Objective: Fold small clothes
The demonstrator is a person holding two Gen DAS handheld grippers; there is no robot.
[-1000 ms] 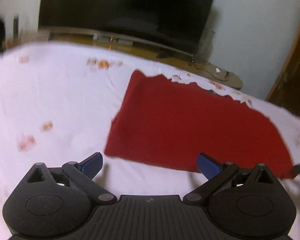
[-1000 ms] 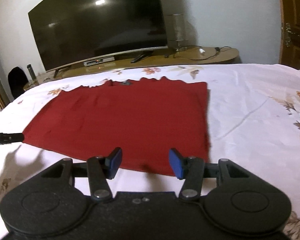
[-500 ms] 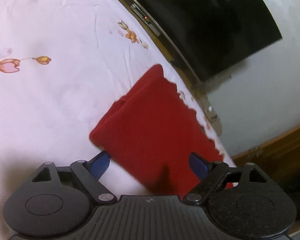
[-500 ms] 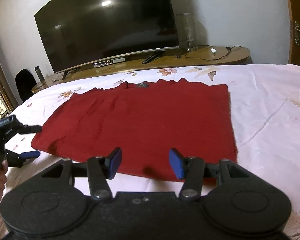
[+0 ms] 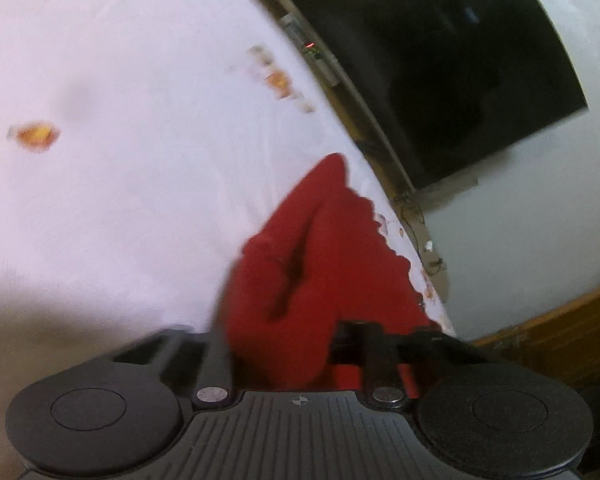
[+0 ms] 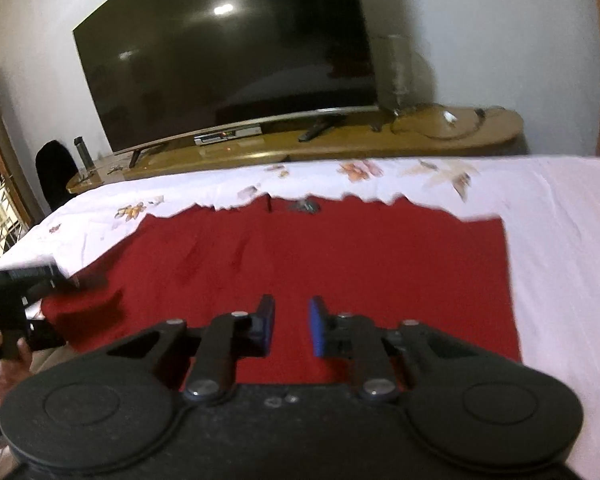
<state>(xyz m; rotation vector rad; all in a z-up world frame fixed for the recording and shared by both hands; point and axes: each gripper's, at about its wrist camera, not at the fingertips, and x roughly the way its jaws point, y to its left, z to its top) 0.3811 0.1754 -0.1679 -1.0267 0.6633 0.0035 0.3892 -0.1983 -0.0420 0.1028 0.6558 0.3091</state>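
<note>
A red garment [image 6: 340,264] lies flat on the white floral bedsheet [image 6: 560,240]. In the left wrist view its near left corner [image 5: 292,280] is bunched and lifted between the jaws of my left gripper [image 5: 280,340], which is shut on it; the fingertips are buried in the cloth. From the right wrist view the left gripper [image 6: 24,304] shows at the garment's left edge. My right gripper [image 6: 292,324] hovers over the garment's near edge with its blue pads a small gap apart and nothing between them.
A large dark TV [image 6: 228,52] stands on a long wooden stand [image 6: 340,140] beyond the bed's far edge. A wooden door [image 5: 560,332] is at the right. The bedsheet [image 5: 100,160] stretches to the left of the garment.
My left gripper has closed on the garment's left corner and bunched it up. My right gripper has moved forward over the near edge and its jaws have narrowed.
</note>
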